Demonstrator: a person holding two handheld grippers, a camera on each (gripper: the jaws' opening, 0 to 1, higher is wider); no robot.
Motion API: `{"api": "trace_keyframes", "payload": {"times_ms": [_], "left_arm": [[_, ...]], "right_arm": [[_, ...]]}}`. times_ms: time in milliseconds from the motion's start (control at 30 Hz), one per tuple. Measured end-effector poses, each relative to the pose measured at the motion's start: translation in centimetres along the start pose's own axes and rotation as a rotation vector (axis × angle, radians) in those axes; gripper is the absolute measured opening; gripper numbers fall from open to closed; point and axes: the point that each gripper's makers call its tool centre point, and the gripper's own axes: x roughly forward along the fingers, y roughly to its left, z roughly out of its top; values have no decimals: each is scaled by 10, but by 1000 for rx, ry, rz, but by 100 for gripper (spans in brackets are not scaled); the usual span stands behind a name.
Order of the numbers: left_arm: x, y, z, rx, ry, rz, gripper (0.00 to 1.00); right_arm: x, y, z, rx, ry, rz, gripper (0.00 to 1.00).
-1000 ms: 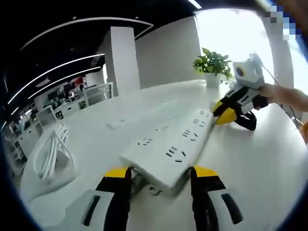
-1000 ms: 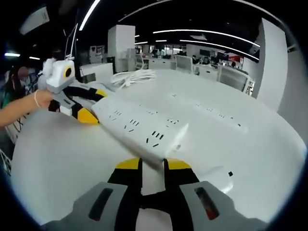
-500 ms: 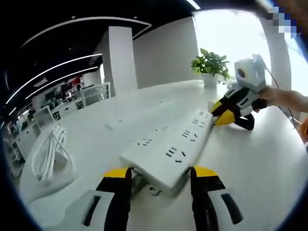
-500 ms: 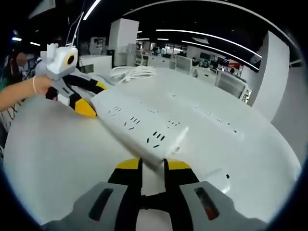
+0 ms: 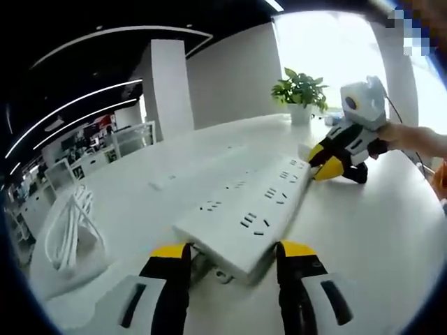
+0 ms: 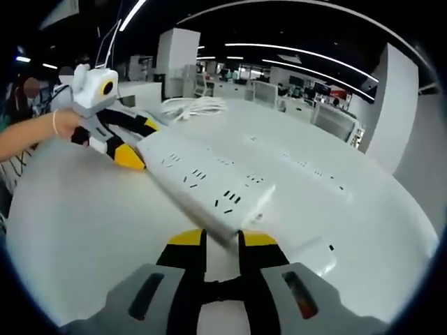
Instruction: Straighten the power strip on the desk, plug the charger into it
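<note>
Plainly the straightening step is in hand: each gripper has one end of the strip, which lies out on the white worktop and looks raised a little at both ends. In the left gripper view the left gripper stands with fingers wide astride the strip's near end, touching or close to its sides; whether they press I cannot tell. The right gripper holds the far end, fingers nearly closed, pinching its edge as the right gripper view shows. A coiled cable lies near the worktop's edge, a plant toward the far edge. A small white block, possibly the charger, lies beside the strip's end. Next the strip wants turning square, setting flat and releasing; then the charger must be fetched.
</note>
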Motion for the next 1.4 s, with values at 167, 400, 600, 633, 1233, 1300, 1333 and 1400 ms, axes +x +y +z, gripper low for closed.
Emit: {"api": "trace_keyframes", "payload": {"times_ms": [167,400,600,633,1233,1300,1333,1400], "left_arm": [[1,1,0,7,4,-6,50],[2,2,0,16,-1,-12,50],[3,3,1,20,5,-17,50],[3,4,1,21,5,-18,50],[6,7,1,30,23,-19,50],[6,6,1,29,24,-17,51],[6,6,1,29,25,-16,51],[6,6,1,29,25,-15,51]], "right_arm": [[-3,4,-1,5,-4,-2,17],[-6,8,-3,11,-6,-5,17],[-8,12,-5,14,-8,-7,17],[-8,12,-5,17,-9,-7,17],[-7,13,-4,20,-6,-7,17],[-7,13,-4,21,-6,-6,17],[-7,13,-4,21,-6,-6,17],[-6,13,-4,22,-7,-5,17]]}}
